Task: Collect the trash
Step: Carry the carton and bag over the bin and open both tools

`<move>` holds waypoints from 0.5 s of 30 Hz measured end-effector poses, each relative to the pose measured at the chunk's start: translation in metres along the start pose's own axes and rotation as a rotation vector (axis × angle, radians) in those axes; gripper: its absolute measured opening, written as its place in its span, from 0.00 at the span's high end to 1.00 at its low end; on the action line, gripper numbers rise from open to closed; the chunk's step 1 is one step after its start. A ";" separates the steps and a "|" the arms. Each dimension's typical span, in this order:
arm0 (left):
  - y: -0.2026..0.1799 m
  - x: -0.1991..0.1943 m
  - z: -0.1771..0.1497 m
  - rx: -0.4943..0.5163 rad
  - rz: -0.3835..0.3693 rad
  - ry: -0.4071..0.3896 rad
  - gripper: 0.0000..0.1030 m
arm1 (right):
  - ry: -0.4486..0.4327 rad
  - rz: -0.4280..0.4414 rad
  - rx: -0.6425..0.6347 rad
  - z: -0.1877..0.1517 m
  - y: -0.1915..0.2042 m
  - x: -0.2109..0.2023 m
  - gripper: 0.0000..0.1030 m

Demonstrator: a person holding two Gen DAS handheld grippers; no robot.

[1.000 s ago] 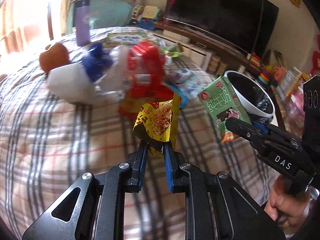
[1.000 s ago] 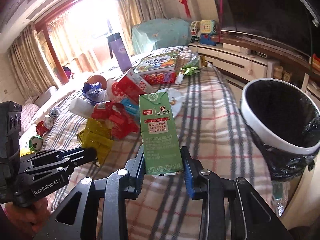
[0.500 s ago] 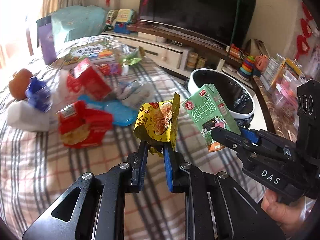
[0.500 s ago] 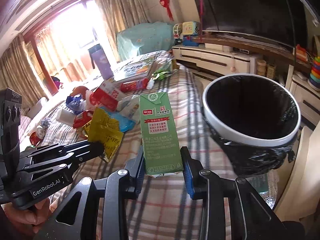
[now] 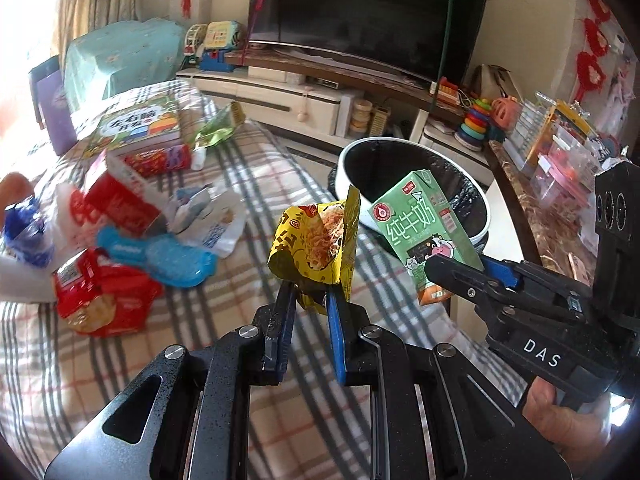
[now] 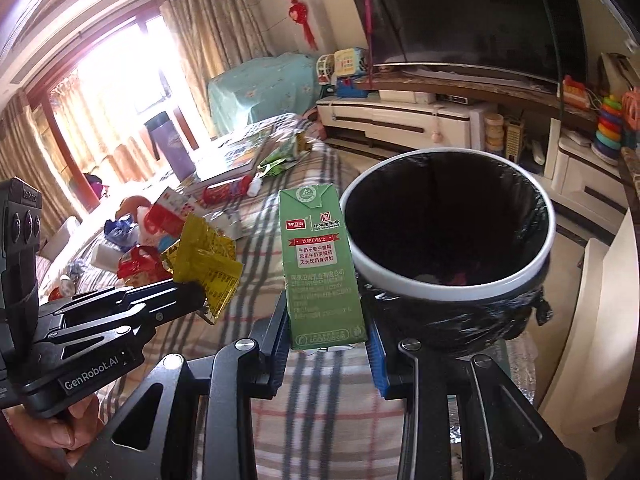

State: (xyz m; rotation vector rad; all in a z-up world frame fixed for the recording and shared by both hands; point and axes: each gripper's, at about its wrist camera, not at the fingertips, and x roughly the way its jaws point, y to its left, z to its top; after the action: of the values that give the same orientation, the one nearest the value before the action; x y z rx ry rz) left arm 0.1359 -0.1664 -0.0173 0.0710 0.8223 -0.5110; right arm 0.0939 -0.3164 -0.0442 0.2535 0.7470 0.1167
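My left gripper (image 5: 310, 294) is shut on a crumpled yellow snack wrapper (image 5: 316, 246), held up above the plaid bed. My right gripper (image 6: 328, 328) is shut on an upright green milk carton (image 6: 320, 268). The carton (image 5: 420, 228) also shows at the right of the left wrist view, in front of the bin. A white-rimmed trash bin (image 6: 448, 286) with a black liner stands just right of the carton, off the bed's edge; some scraps lie at its bottom. In the right wrist view the left gripper (image 6: 196, 294) holds the wrapper (image 6: 204, 260) to the carton's left.
More trash lies on the bed (image 5: 260, 184): red wrappers (image 5: 100, 300), a blue packet (image 5: 160, 258), white plastic (image 5: 216, 216), a red box (image 5: 120, 196), a green packet (image 5: 218, 130) and a book (image 5: 136, 126). A TV stand (image 5: 320, 100) and a toy-covered side table (image 5: 540, 208) border the bin.
Both grippers have swung right across the bed toward the bin, each still holding its item. The bin now looms larger and closer, and the trash pile has slid off to the left.
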 end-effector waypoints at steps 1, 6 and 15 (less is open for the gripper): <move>-0.002 0.001 0.001 0.004 -0.003 0.000 0.85 | -0.002 -0.005 0.003 0.001 -0.002 -0.001 0.67; -0.015 0.008 0.010 0.024 -0.021 0.002 0.85 | -0.009 -0.023 0.020 0.004 -0.015 -0.004 0.67; -0.030 0.019 0.024 0.048 -0.037 0.001 0.85 | -0.021 -0.044 0.034 0.014 -0.033 -0.006 0.67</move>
State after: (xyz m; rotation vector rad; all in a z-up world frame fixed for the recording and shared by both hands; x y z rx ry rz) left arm 0.1494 -0.2064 -0.0100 0.1003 0.8132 -0.5659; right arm 0.0999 -0.3517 -0.0392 0.2696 0.7339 0.0595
